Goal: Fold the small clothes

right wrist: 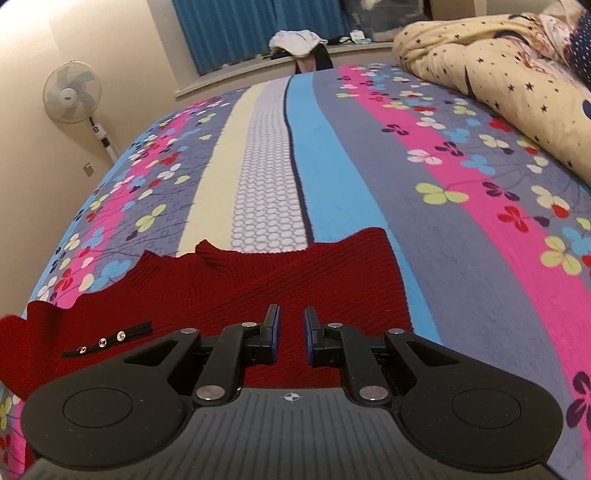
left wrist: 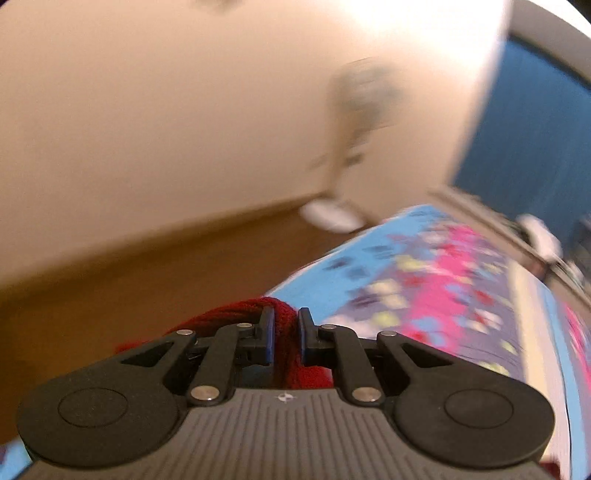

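Note:
A dark red knit garment (right wrist: pixel 221 280) lies spread on the flowered striped bedspread (right wrist: pixel 369 147), with a black strip of metal snaps (right wrist: pixel 107 341) on its left part. My right gripper (right wrist: pixel 292 314) hovers low over the garment's near middle, jaws nearly together, and nothing shows pinched between them. In the left wrist view my left gripper (left wrist: pixel 286 317) is shut on a bunched edge of the red garment (left wrist: pixel 236 310), lifted above the corner of the bedspread (left wrist: pixel 424 288). That view is blurred by motion.
A cream star-print quilt (right wrist: pixel 498 74) is heaped at the far right of the bed. A standing fan (right wrist: pixel 72 92) is by the left wall. Blue curtains (right wrist: pixel 258 29) and a pile of clothes (right wrist: pixel 299 42) on the sill lie beyond. Brown floor (left wrist: pixel 147 277) is left of the bed.

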### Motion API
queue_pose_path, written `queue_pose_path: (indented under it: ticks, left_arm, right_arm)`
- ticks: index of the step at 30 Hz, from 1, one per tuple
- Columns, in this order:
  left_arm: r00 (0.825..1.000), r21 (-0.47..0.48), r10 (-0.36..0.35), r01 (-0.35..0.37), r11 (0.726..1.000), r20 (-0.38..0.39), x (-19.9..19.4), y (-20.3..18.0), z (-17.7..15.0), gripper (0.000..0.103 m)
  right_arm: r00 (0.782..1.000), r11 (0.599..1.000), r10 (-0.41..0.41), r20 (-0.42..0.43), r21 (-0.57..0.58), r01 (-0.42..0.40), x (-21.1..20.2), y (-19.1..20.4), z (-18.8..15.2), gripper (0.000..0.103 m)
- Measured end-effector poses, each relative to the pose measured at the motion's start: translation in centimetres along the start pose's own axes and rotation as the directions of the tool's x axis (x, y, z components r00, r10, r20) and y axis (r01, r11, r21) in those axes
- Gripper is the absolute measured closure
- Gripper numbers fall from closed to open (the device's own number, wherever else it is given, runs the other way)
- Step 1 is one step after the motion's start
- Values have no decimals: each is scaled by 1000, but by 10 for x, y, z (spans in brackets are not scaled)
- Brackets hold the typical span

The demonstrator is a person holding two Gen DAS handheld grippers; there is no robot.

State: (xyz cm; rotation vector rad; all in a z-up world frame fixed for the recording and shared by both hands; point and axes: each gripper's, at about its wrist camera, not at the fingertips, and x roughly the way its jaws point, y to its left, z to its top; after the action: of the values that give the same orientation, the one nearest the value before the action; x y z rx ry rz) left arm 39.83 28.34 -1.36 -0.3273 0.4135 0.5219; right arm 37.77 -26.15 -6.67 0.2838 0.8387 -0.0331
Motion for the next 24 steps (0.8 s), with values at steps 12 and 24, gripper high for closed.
queue_pose_path:
  ticks: [12,24]
  left_arm:
    - [688,494,-487,726,478,-538,-120,-179,-164,76]
    - [879,378,-303,440,815,-369,-95,-117,-96,51]
  right_arm:
    - [999,995,-42,8,92,42,0,-21,6,88]
    - [991,929,130,-40,354,-108,26,-53,-5,76]
